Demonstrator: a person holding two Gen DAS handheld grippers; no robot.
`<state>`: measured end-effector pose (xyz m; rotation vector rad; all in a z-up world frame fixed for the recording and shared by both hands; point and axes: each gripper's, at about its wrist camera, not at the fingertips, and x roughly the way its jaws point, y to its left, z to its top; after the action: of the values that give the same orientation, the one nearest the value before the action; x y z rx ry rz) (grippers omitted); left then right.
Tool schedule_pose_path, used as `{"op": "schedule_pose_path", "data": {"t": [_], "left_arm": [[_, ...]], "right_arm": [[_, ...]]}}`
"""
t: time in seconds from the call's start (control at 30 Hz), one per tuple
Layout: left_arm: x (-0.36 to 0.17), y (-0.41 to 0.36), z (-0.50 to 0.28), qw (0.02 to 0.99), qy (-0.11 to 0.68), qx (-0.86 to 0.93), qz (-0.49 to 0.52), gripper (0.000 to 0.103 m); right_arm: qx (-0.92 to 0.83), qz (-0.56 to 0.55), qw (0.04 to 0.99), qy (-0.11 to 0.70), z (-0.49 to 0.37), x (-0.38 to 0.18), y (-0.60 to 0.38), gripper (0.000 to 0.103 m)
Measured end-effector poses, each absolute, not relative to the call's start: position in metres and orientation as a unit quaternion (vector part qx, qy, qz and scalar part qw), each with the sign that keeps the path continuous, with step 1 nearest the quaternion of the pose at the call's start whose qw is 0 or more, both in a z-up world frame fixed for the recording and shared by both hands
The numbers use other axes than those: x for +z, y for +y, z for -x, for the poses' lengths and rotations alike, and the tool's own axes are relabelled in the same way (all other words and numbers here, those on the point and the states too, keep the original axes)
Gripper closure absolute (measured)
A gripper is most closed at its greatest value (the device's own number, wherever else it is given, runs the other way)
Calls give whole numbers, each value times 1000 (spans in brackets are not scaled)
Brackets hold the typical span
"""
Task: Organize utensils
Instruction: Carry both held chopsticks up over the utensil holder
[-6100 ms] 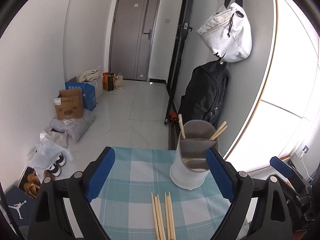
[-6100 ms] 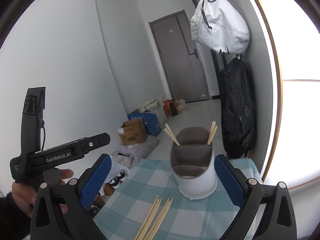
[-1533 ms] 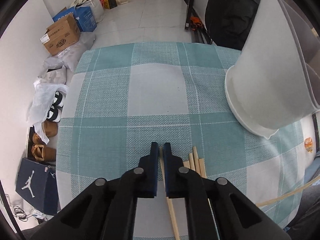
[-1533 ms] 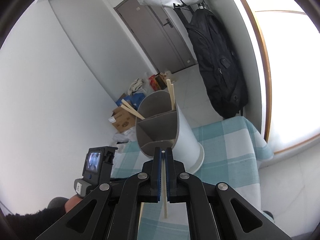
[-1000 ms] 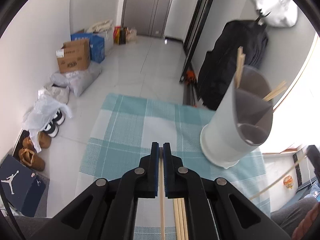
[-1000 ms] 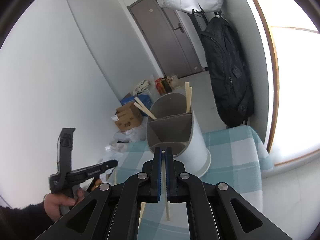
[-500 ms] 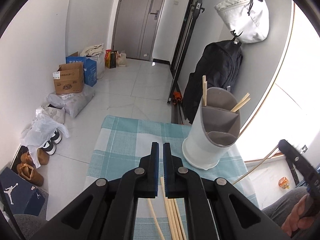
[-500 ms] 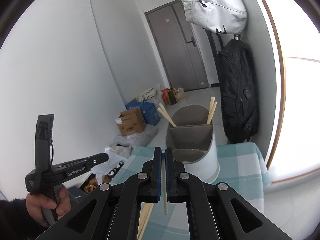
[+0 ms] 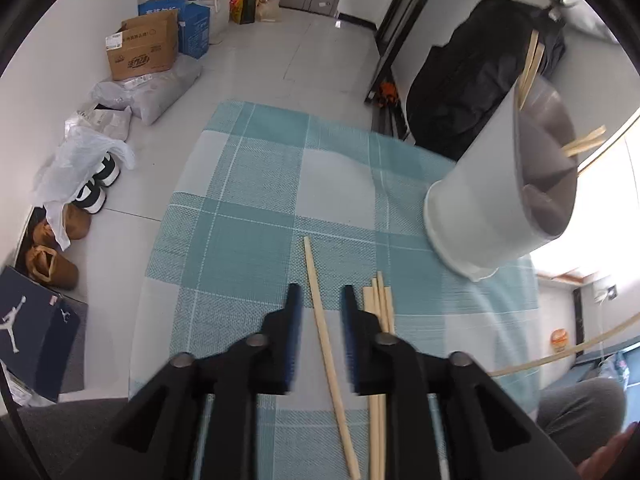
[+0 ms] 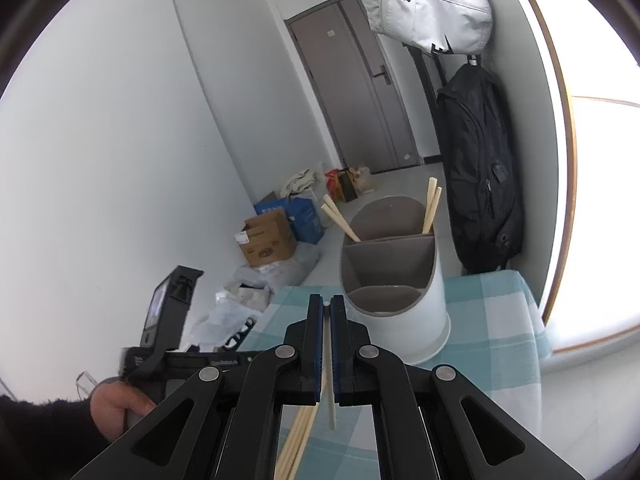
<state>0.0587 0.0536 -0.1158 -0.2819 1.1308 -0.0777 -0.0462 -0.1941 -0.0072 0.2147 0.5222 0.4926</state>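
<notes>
Chopstick (image 9: pixel 320 312) lies loose on the checked cloth (image 9: pixel 248 216), straddled by the left gripper (image 9: pixel 318 300), whose fingers now stand spread; 0.5 s ago they were pressed together with nothing between them. That probably means a fresh pick, after a slip. The right gripper (image 10: pixel 327 320) still pinches 1 chopstick (image 10: pixel 330 392) near the divided holder (image 10: pixel 394 276), which already carries 4. About 3 more (image 9: pixel 378 308) lie beside, though blur hides the count.
</notes>
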Motion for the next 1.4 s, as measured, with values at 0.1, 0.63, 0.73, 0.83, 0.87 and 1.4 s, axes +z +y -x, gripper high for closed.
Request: {"op": "schedule_pose_path", "data": {"t": [0.1,0.63,0.73,0.83,0.87,1.4], "left_arm": [[-126,48,-69,830,545,-29,117,64],[-145,27,-91,785,619,-10,17,98],[-145,36,-93,783,619,-14,51,102],[-143,45,-93,792,604,-16,85,103],[-141,45,-92,798,595,-15,90,103],[-36,27,-12,922,375,-56,85,103]], "right_arm": [[239,-121,927,261,40,-10,-201,100],[246,-164,920,258,30,-4,-220,100],[247,-164,920,257,31,-4,-220,100],[246,-158,921,257,32,-4,-219,100],[246,-157,921,257,33,-4,-218,100],[235,-118,924,276,39,-15,-198,100]]}}
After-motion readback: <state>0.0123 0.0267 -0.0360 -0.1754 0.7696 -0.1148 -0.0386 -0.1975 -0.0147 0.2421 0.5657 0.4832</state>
